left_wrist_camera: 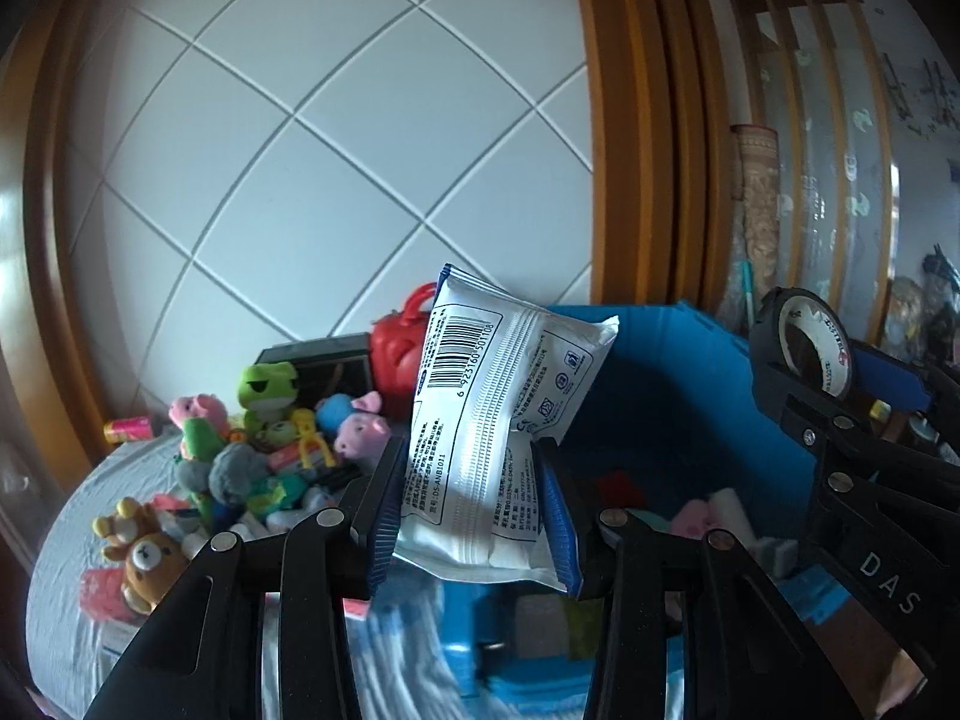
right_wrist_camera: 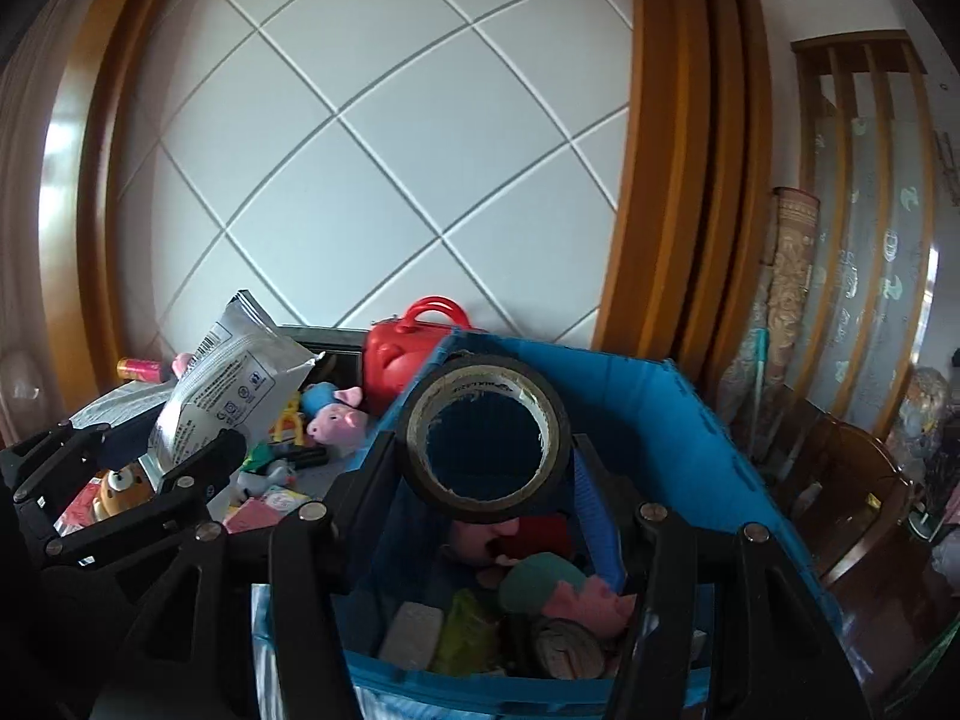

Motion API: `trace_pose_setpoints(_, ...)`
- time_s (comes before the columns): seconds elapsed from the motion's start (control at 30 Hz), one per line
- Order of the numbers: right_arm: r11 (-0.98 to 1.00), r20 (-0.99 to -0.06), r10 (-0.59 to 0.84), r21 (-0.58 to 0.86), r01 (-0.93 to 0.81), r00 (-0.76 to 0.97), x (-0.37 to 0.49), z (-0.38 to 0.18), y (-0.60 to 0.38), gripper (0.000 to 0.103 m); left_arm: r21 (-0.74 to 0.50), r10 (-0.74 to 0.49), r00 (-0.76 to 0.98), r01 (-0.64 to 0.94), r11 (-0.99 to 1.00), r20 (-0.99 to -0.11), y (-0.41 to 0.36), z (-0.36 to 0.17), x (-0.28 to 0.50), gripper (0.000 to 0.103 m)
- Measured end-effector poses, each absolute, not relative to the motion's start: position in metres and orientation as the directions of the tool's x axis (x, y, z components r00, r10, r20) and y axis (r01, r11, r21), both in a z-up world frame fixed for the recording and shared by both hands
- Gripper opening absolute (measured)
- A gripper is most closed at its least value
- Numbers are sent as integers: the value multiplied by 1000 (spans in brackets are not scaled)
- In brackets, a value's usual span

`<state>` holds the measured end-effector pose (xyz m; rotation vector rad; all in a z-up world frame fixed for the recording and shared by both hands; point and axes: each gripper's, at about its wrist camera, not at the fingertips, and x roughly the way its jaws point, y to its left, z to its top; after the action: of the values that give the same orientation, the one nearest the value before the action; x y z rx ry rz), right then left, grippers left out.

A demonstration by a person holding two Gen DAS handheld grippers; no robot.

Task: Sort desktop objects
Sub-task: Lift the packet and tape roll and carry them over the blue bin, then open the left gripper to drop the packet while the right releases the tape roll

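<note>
Left hand-held gripper [left_wrist_camera: 474,516] pinches wipes packet [left_wrist_camera: 504,420] | right hand-held gripper [right_wrist_camera: 486,480] pinches tape roll [right_wrist_camera: 487,431] | risk: slack packet slipping short of blue bin [right_wrist_camera: 690,420], lower centre

We work with two matching handheld tools. Our left gripper [left_wrist_camera: 474,498] is built of matte black plastic: angular, triangular arms with cut-out slots, joined by round silver pivot pins, two to each side. Its fingers [left_wrist_camera: 561,516] end in flat pads of ribbed blue rubber, edged in black. Our right gripper [right_wrist_camera: 486,468] is the same make, with black linkage arms, bright metal pins and a blue ribbed pad on the inner face of each finger. Seen from the left camera, its side bears small silver screws and white capital letters, "DAS" (the rest runs out of frame). No sleeve or hand of ours shows.
</note>
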<state>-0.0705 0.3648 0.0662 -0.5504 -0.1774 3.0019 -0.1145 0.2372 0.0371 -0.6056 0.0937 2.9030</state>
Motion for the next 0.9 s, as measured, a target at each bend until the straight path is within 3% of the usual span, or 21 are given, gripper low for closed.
trace_pose_setpoints(0.4, -983, -449, 184, -68, -172, -874, -86, 24, 518, 56, 97, 181, -839, -267, -959, -513, 385, 3, -137, 41)
trace_pose_setpoints(0.7, -986, -483, 162, -50, -158, -860, -103, 8, 555, 56, 120, 161, -824, -266, -956, -543, 416, -10, -149, 41)
trace_pose_setpoints(0.9, -989, -489, 147, -53, -139, -860, -109, 6, 554, 56, 128, 149, -832, -255, -959, -535, 415, -10, -150, 47)
